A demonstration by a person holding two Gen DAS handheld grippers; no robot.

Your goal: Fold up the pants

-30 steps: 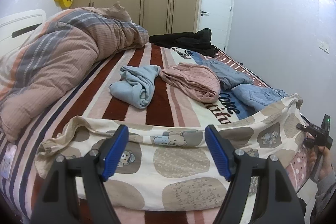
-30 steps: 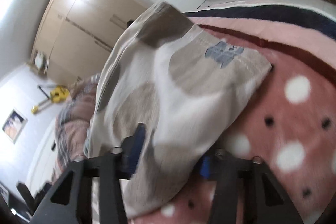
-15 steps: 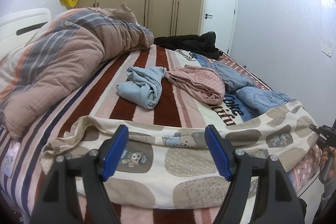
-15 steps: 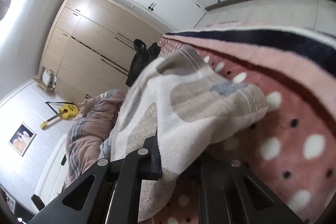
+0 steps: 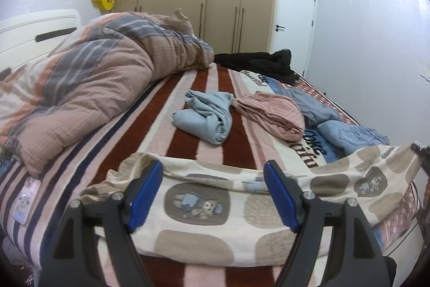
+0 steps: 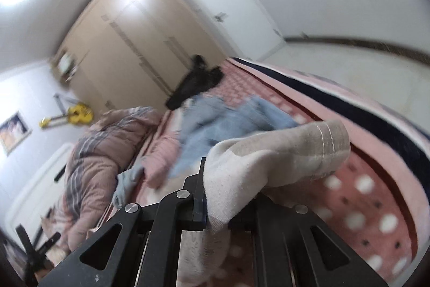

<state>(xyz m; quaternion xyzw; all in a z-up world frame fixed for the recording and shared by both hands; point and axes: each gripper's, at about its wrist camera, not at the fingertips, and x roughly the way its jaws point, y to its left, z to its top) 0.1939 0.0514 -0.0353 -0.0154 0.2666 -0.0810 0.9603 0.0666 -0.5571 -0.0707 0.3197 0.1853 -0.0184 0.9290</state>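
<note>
Cream pants [image 5: 204,209] with beige patches and bear prints lie spread across the near edge of the bed [image 5: 150,131]. My left gripper [image 5: 213,192] hovers over the waistband side. Its blue pads [image 5: 145,195] stand wide apart and are opening a little more, touching no cloth. At the far right edge of the left wrist view, my right gripper [image 5: 419,149] holds up the other end of the pants. In the right wrist view, that gripper [image 6: 228,201] is shut on a bunched fold of the pants [image 6: 282,152], raised above the spotted pink blanket [image 6: 362,192].
A rumpled striped quilt [image 5: 88,88] fills the bed's left side. Beyond the pants lie a light blue garment [image 5: 207,117], a pink garment [image 5: 271,114], blue jeans [image 5: 346,131] and black clothing [image 5: 258,63]. A phone [image 5: 27,198] rests at the bed's left edge.
My right gripper closed on the pants' end and lifted it off the blanket. The left gripper shifted sideways along the near bed edge, still clear of the cloth.
</note>
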